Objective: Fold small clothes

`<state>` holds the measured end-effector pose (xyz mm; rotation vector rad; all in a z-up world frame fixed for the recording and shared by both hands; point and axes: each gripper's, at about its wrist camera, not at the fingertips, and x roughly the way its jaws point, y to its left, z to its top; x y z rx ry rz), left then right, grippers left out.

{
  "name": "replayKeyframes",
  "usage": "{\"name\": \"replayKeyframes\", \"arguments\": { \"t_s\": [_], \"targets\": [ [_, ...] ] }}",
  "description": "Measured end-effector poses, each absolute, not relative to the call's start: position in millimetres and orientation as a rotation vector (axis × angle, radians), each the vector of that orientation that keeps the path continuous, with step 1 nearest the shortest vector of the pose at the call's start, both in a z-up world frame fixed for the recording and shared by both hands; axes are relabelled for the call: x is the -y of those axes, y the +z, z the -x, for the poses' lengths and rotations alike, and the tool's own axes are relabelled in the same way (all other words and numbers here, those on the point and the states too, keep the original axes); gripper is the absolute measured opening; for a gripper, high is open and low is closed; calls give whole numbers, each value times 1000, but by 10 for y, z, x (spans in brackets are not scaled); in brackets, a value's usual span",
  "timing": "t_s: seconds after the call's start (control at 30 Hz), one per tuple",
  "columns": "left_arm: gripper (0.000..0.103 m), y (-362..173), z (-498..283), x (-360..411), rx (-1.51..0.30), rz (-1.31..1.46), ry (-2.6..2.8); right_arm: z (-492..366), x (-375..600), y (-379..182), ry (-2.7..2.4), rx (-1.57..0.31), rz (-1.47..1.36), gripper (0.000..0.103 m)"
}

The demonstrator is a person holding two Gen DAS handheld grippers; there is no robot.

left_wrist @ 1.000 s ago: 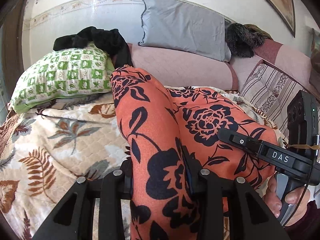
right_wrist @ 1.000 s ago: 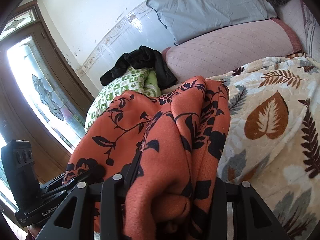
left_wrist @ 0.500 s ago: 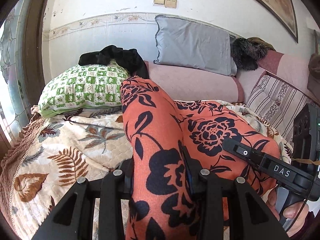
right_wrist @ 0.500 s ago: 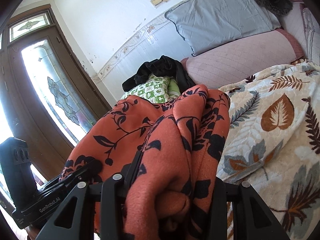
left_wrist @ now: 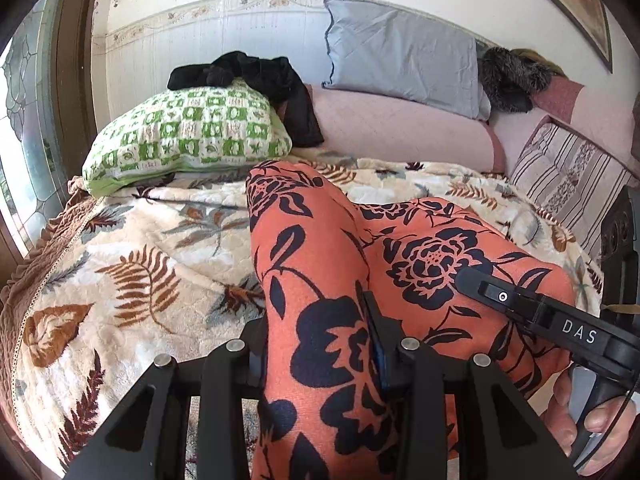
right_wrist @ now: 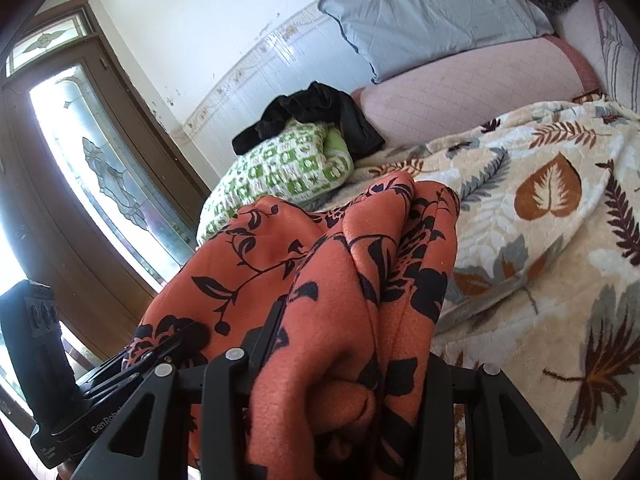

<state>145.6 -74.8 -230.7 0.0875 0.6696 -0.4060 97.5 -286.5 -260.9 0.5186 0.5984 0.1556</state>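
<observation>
Left tongs (left_wrist: 320,344) pinching a bunched fold of the orange floral garment (left_wrist: 316,280), cloth filling the gap between the fingers. Right tongs (right_wrist: 340,364) likewise clamped on a thick wad of the same garment (right_wrist: 340,280), several layers crumpled between the fingers. Garment is held up off the bed, stretched between the two tongs, its far end drooping toward the leaf-print blanket (left_wrist: 132,264). In the left view the right tongs show at lower right, with a hand (left_wrist: 592,428) on the handle; in the right view the left tongs sit at lower left (right_wrist: 120,376). Blanket covers the bed under and past the garment. Beyond it, a green checked pillow (left_wrist: 188,136) with a black garment (left_wrist: 256,76) draped over its top. Next to that a pink bolster (left_wrist: 400,136), grey pillow (left_wrist: 400,48) leaning on the wall, striped cushion (left_wrist: 560,176) at right. Glass door (right_wrist: 92,168) on the left side.
</observation>
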Motion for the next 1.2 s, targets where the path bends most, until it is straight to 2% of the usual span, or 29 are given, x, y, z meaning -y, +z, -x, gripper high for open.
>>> {"name": "replayKeyframes", "arguments": {
  "t_s": [0.1,0.13,0.17,0.2,0.23,0.43,0.67,0.7,0.73,0.87,0.93,1.0,1.07,1.2],
  "targets": [
    [42,-2683,-1604,817,-780,-139,-366,-1134,2893,-2965,108,-724,-544,45],
    [46,-2821,-1657,838,-831,-164,-342,-1209,2915,-3130,88,-798,-562,51],
    [55,-2921,-1684,839,-856,-185,-305,-1281,2942,-3301,59,-886,-576,57],
    [57,-2950,-1680,816,-853,-184,-299,-1310,2979,-3435,38,-941,-600,70],
    [57,-2928,-1673,793,-845,-175,-309,-1291,3037,-3483,40,-930,-636,74],
    [59,-2626,-1571,709,-744,-194,-255,-1133,3160,-3194,-10,-838,-572,74],
    [60,-2319,-1448,596,-660,-172,-238,-748,3101,-2675,-43,-610,-444,72],
    [60,-2294,-1423,583,-655,-167,-237,-689,3050,-2622,-28,-580,-424,67],
    [60,-2276,-1396,573,-649,-163,-236,-649,2992,-2583,-11,-563,-406,57],
    [65,-2315,-1328,564,-653,-171,-222,-649,2798,-2680,15,-627,-363,45],
    [71,-2519,-1357,564,-699,-199,-186,-764,2784,-2923,9,-759,-375,44],
    [74,-2896,-1491,598,-839,-266,-160,-881,2823,-3257,-9,-929,-394,46],
    [74,-2922,-1478,508,-834,-213,-166,-821,2907,-3214,-3,-907,-445,45],
    [74,-2531,-1247,411,-754,-200,-152,-576,3004,-2869,-14,-851,-447,48]
  ]
}}
